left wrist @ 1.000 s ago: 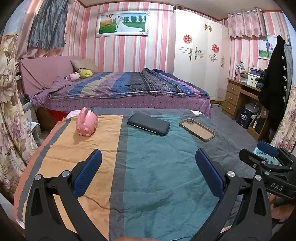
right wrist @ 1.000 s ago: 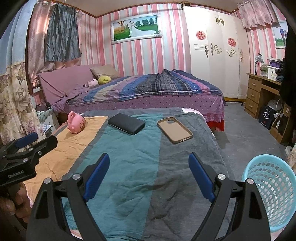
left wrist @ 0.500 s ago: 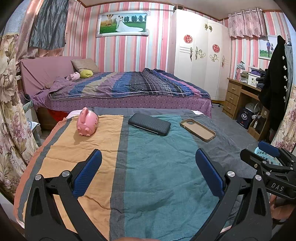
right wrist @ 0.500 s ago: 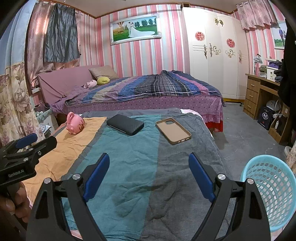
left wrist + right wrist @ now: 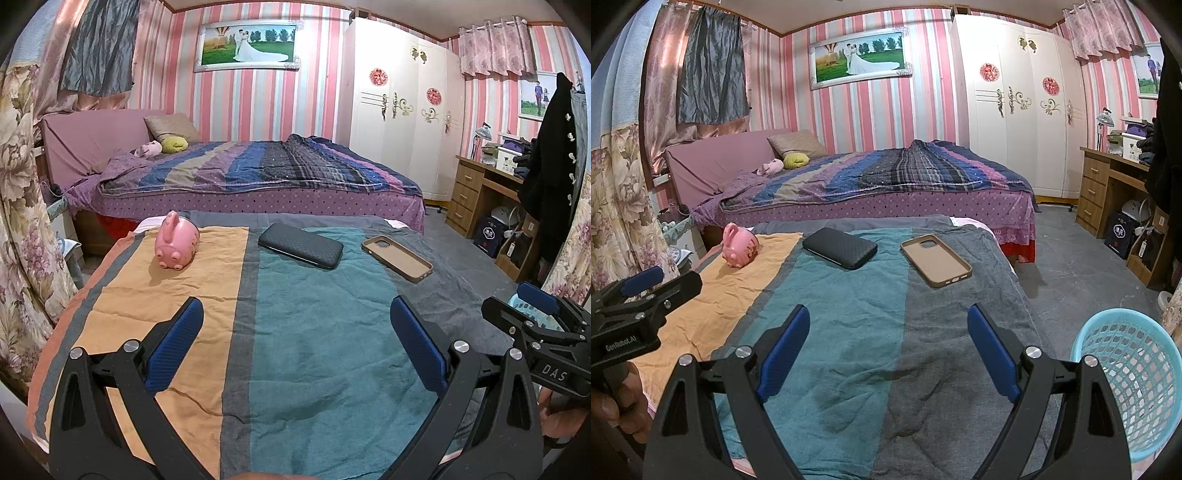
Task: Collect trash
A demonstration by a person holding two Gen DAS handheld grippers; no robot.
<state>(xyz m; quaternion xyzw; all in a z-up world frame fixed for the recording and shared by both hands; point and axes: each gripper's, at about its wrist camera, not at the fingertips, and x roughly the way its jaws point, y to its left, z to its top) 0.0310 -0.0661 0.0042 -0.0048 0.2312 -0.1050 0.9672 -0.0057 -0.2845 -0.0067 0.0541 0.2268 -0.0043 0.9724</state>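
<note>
Here both the left gripper (image 5: 295,339) and right gripper (image 5: 888,347) hover with jaws wide and empty over the striped cloth-covered tabletop (image 5: 849,332). The pink pig-shaped toy (image 5: 176,240), black textured wallet (image 5: 301,245) and tan phone case (image 5: 936,260) lie at its far end; approach low, straddling one squarely, then carry it to the pale blue plastic basket (image 5: 1126,384).

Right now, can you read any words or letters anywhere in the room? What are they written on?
"DAS": white letters on the black body of the right hand-held gripper, in the left wrist view.
"GenRobot.AI": small pale print on the black body of the left hand-held gripper, in the right wrist view.
White mark on the dark bag under the desk: too small to read.
Nothing else carries readable text.
</note>
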